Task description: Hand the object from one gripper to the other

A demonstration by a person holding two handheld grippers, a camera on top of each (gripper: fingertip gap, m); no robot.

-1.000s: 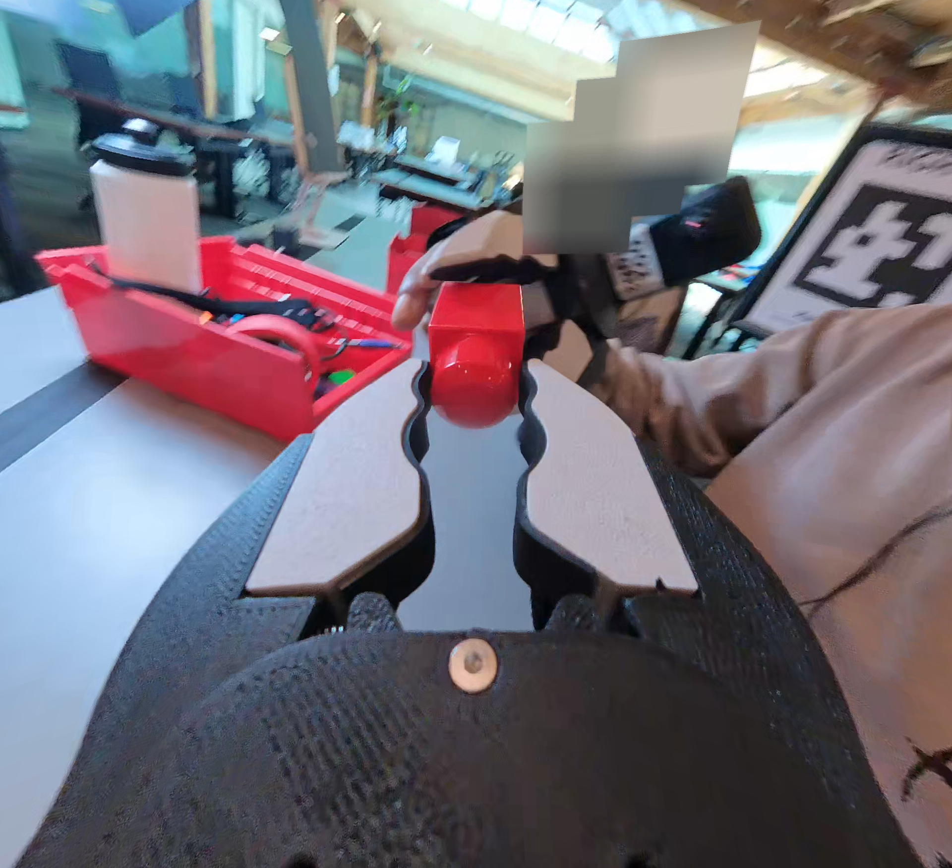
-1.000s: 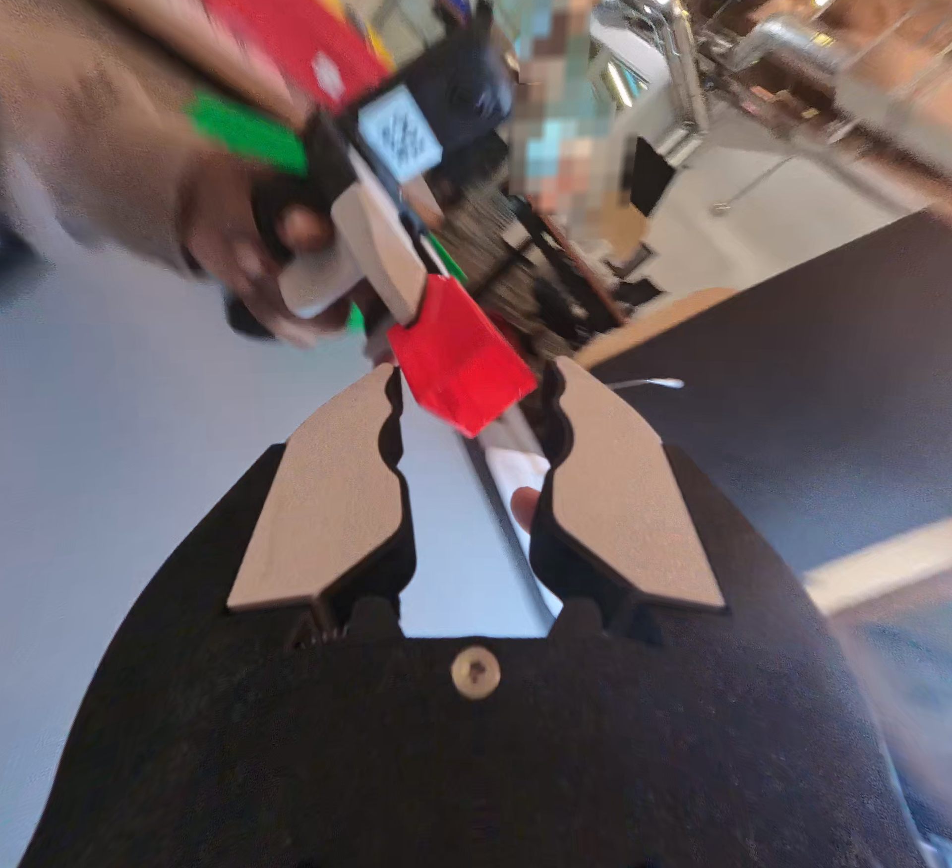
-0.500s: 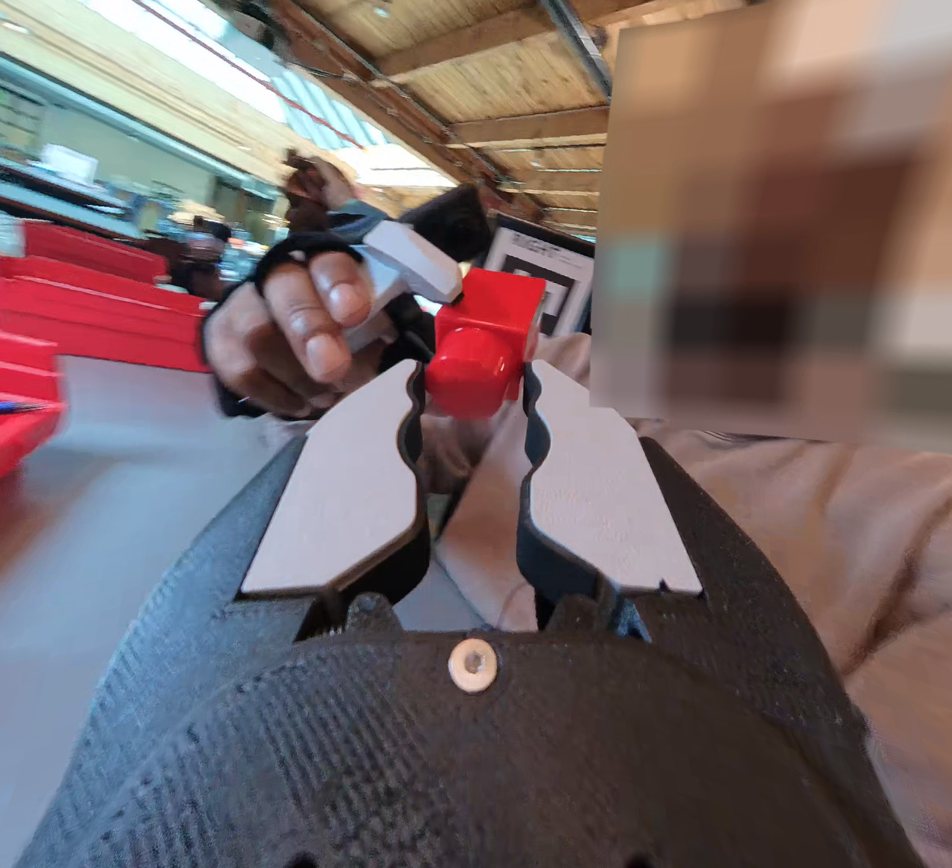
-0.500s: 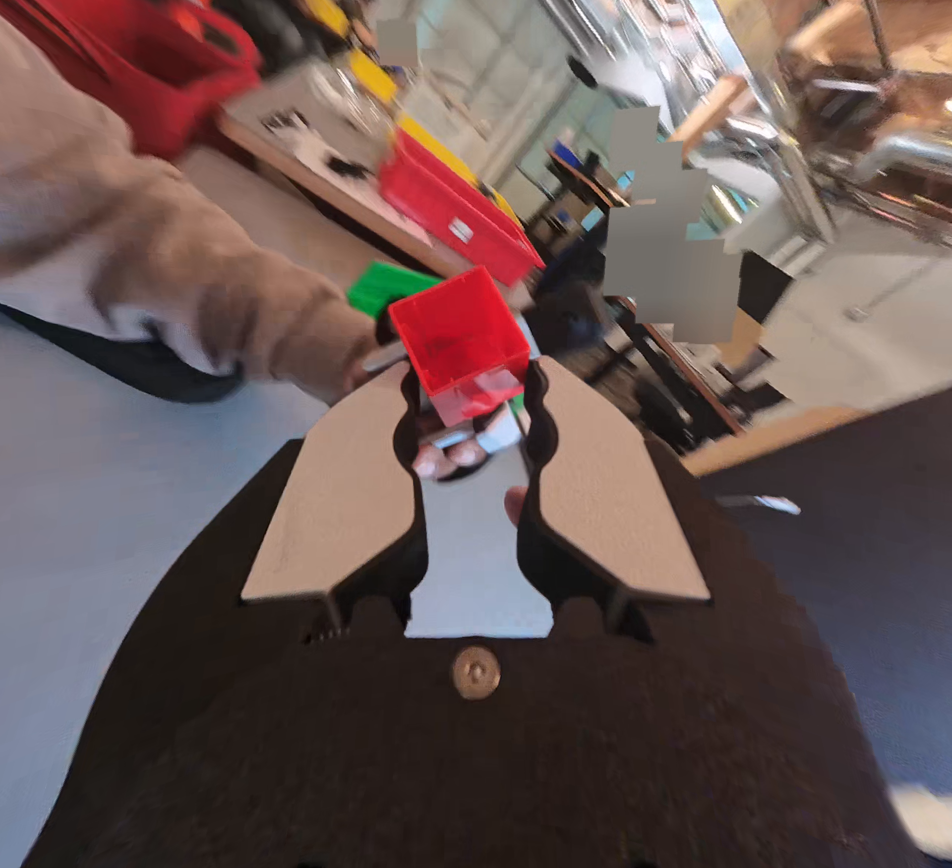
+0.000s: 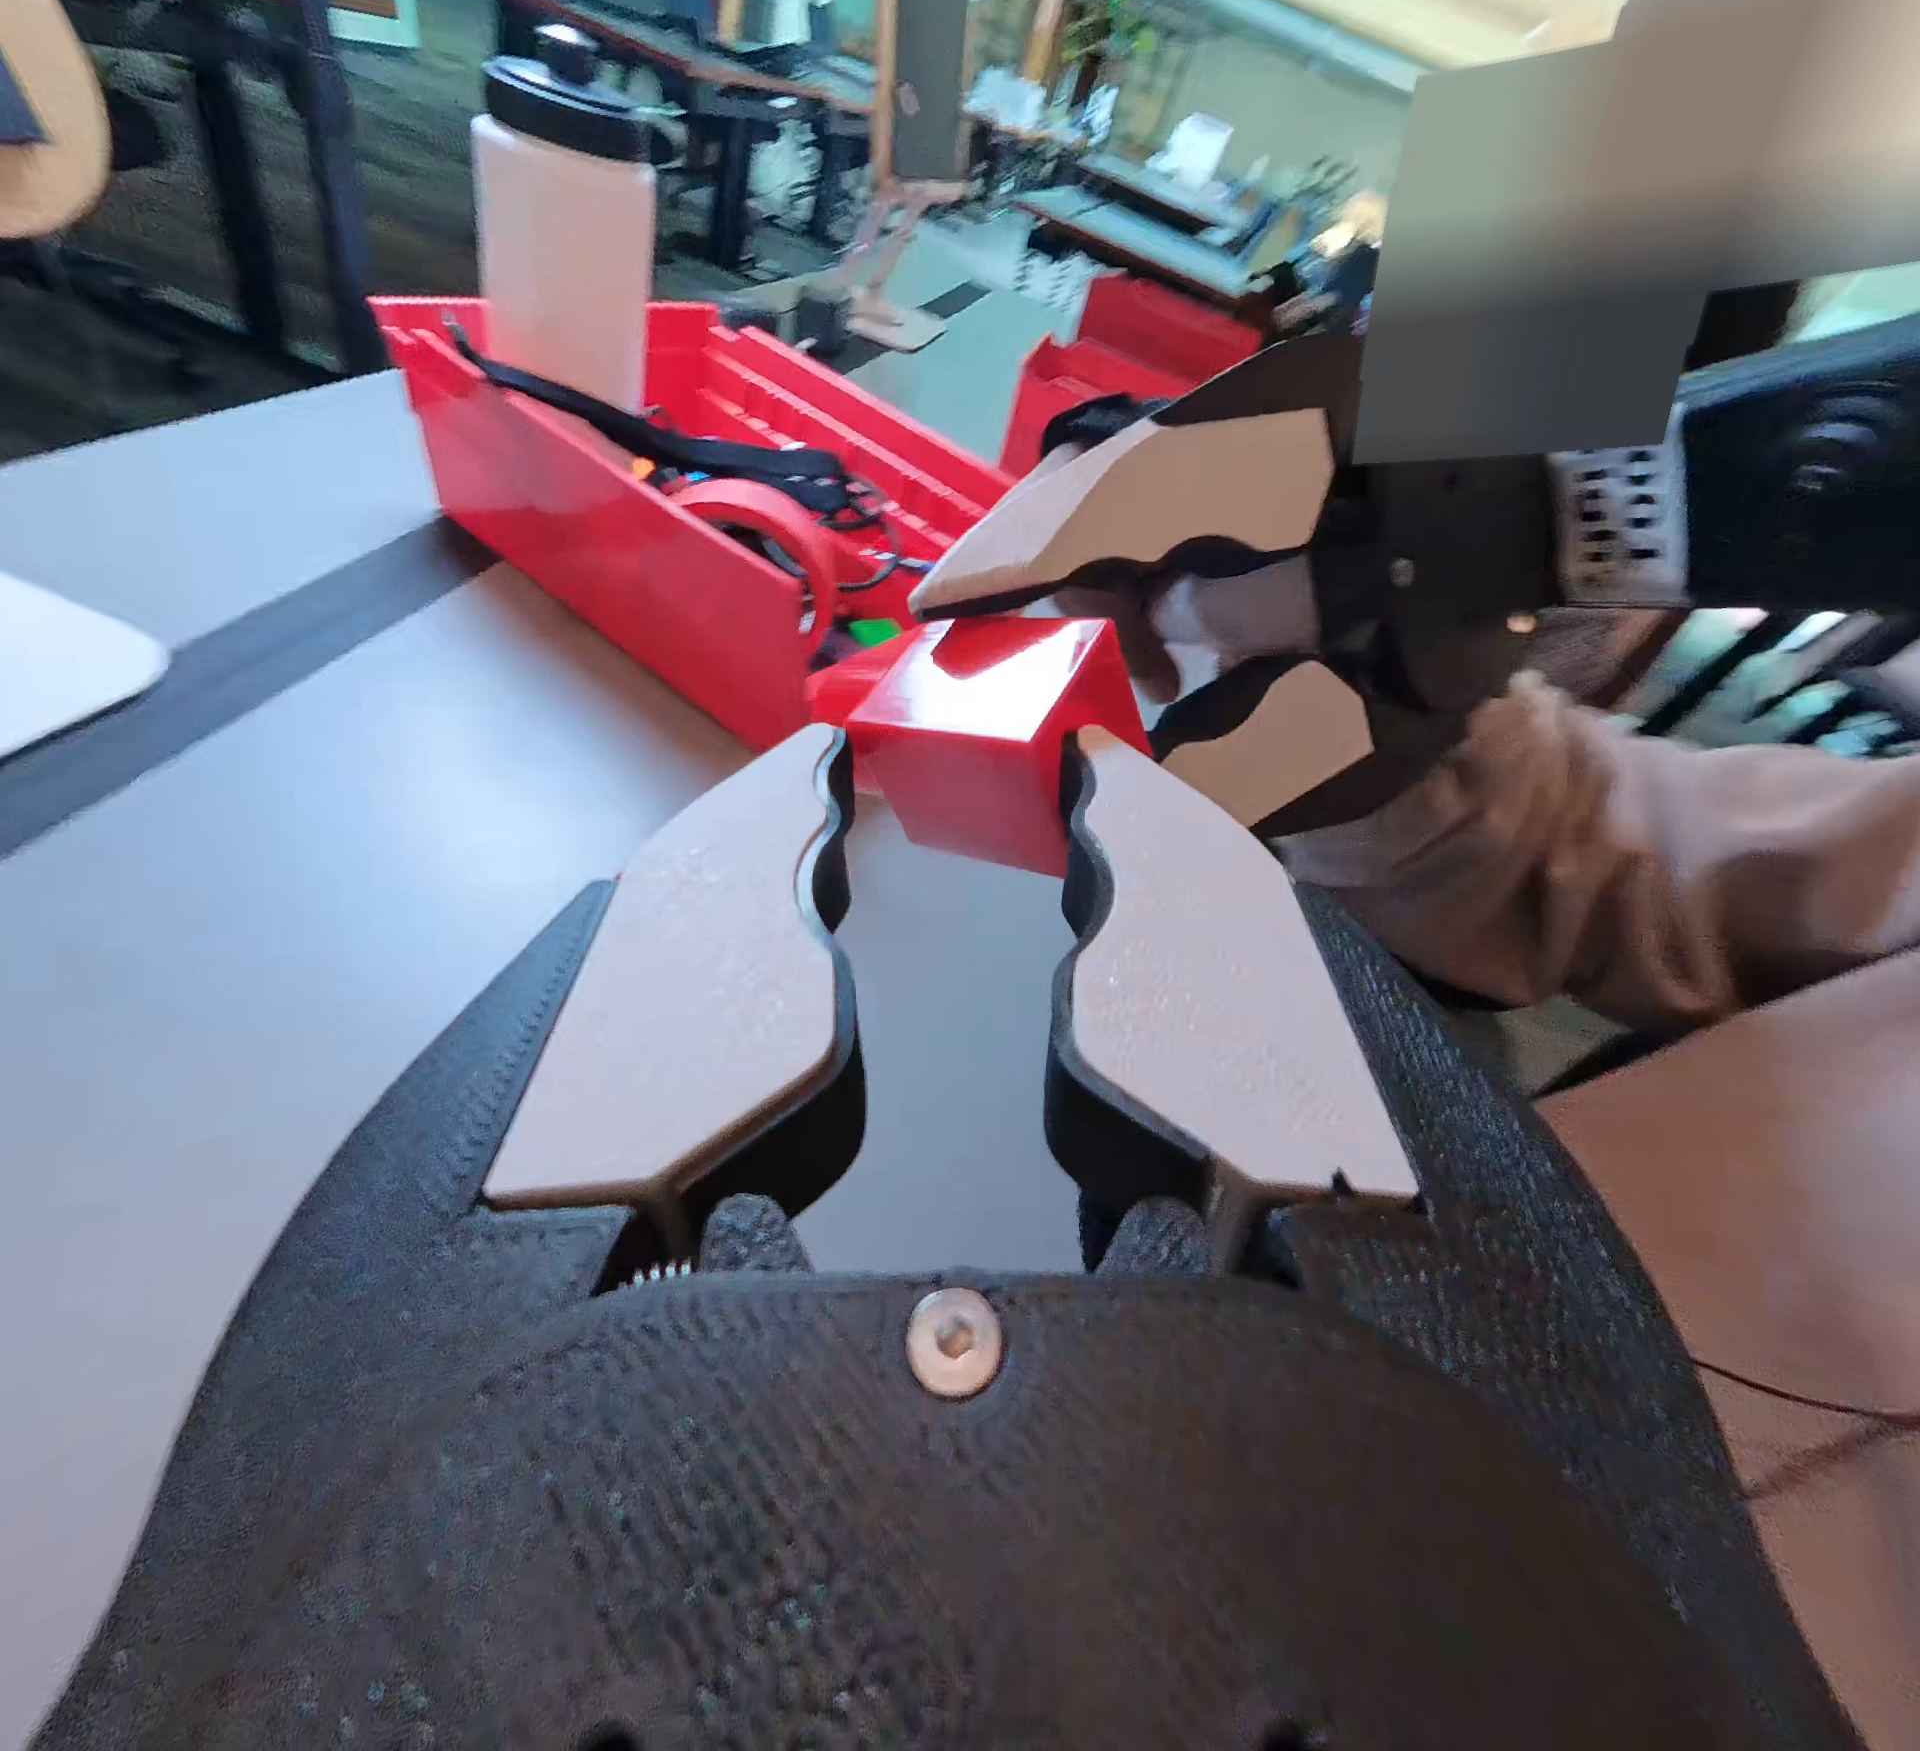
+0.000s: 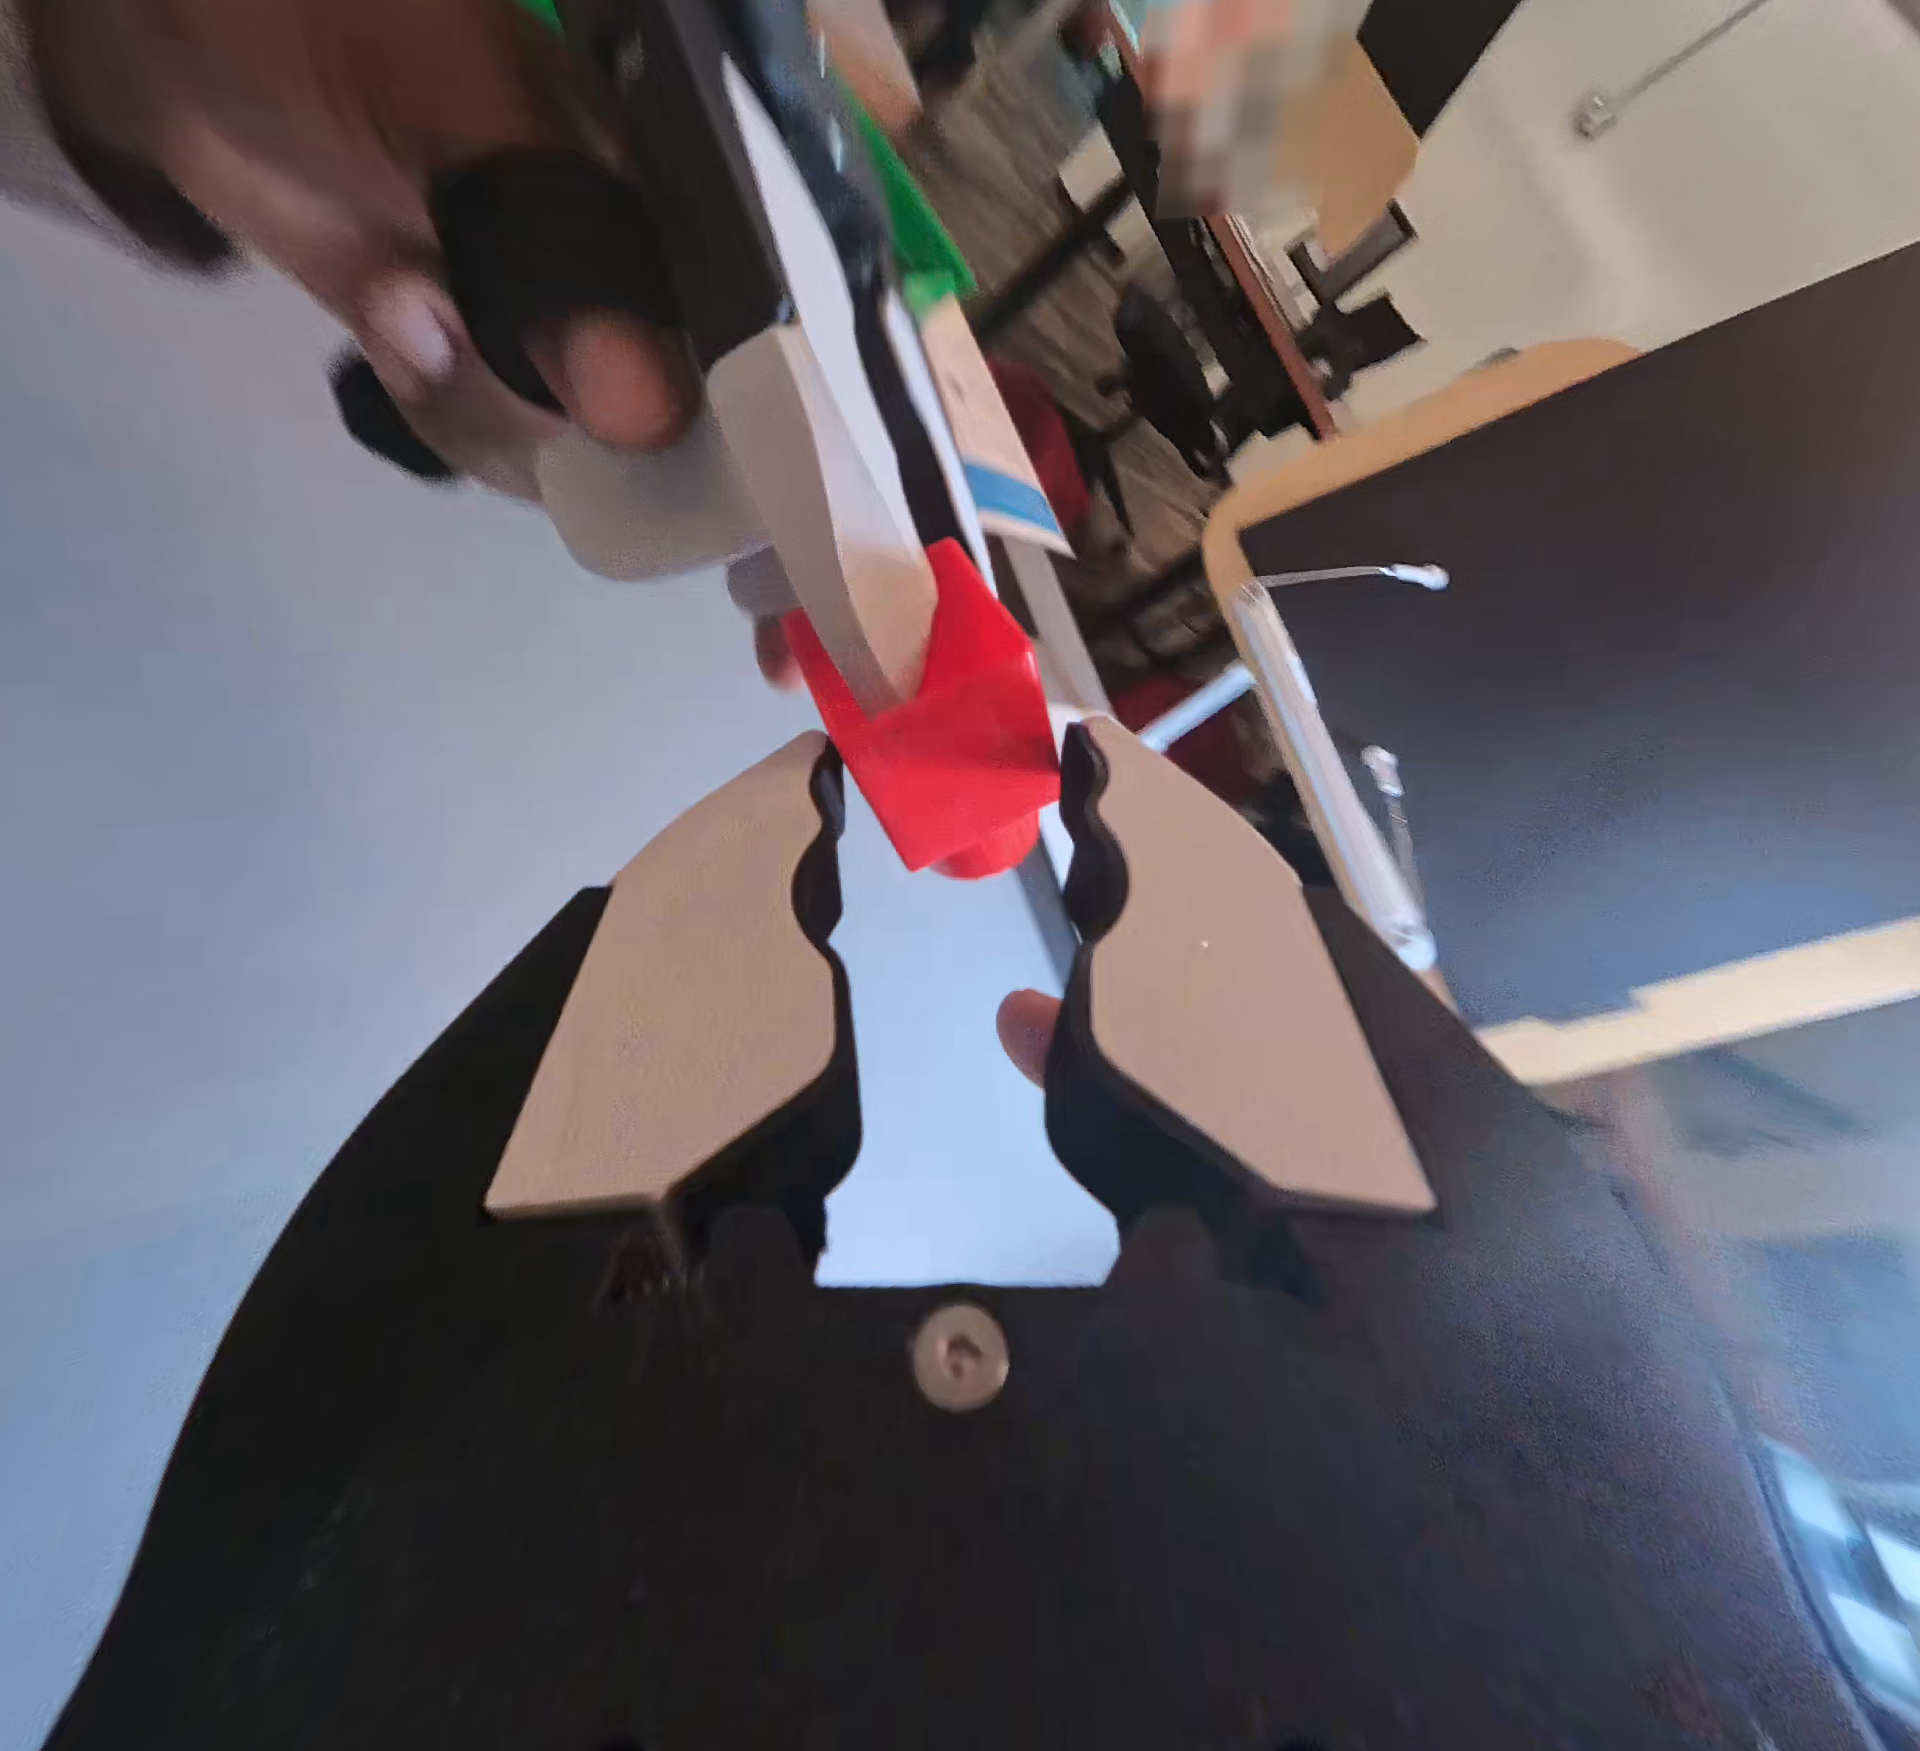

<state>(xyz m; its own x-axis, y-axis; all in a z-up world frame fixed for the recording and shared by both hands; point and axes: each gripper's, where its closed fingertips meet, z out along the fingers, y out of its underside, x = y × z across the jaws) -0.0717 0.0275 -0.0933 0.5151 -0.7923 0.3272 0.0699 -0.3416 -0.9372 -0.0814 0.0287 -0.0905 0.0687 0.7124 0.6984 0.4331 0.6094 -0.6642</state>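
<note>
Nearest, the left gripper [image 5: 956, 756] has its fingers clenched on the block [image 5: 977, 766], one tip on each flat side, so the block is carried in the air above the counter [image 5: 312, 818].

The right gripper [image 6: 951, 751] reaches in from the block's far right. Its fingers bracket the block on the other two faces. One tip looks to be touching and the other sits just beside the face; I cannot tell whether it is gripping yet.

Handling, as judged: hard glossy plastic, light, stiff, likely slippery. A round stub projects from one end. The flat opposite faces are the sound hold, not the stub or the corners.

Count: one block, two grippers, four fingers.

Behind the block on the counter stands one red bin [image 5: 623, 558] of cables and tape, a white bottle [image 5: 566, 247] just behind it. A second red bin [image 5: 1143, 340] lies farther off.
</note>
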